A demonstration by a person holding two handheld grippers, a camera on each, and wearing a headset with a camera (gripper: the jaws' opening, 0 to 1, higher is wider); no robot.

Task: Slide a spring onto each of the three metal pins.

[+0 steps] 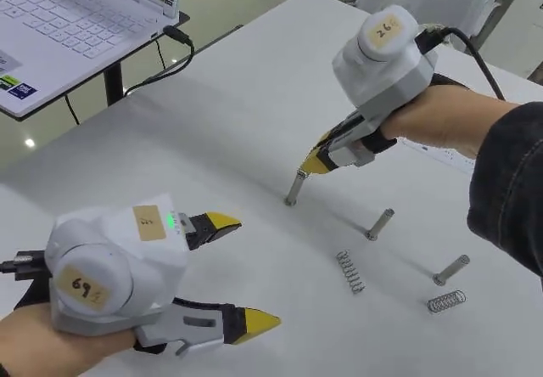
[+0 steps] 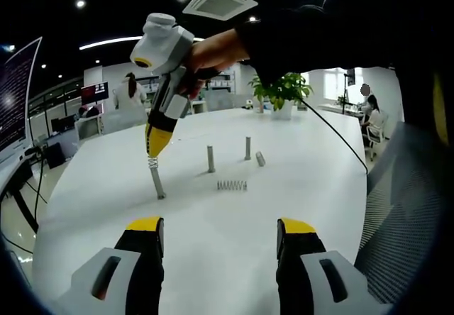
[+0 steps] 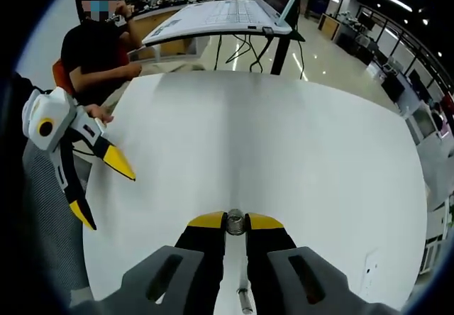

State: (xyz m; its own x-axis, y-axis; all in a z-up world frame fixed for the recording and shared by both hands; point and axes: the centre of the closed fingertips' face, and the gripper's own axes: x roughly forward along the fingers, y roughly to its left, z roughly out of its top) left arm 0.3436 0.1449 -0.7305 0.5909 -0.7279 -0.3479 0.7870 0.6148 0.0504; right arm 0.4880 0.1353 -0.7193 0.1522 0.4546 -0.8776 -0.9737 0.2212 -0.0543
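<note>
My right gripper (image 1: 312, 166) is shut on a short spring (image 3: 235, 223), held at the top of the leftmost metal pin (image 1: 293, 190), which leans slightly; the left gripper view shows this spring (image 2: 152, 162) sitting over that pin's tip (image 2: 157, 184). Two more pins (image 1: 379, 224) (image 1: 450, 269) stand bare to the right on the white table (image 1: 221, 114). One loose spring (image 1: 349, 272) lies between them and another spring (image 1: 446, 301) lies near the last pin. My left gripper (image 1: 246, 271) hovers open and empty at the near left, apart from everything.
An open laptop (image 1: 76, 12) sits on a stand at the far left, with a black cable (image 1: 174, 54) trailing to the table edge. A cable runs from the right gripper's body (image 1: 475, 54). Bare tabletop lies between the two grippers.
</note>
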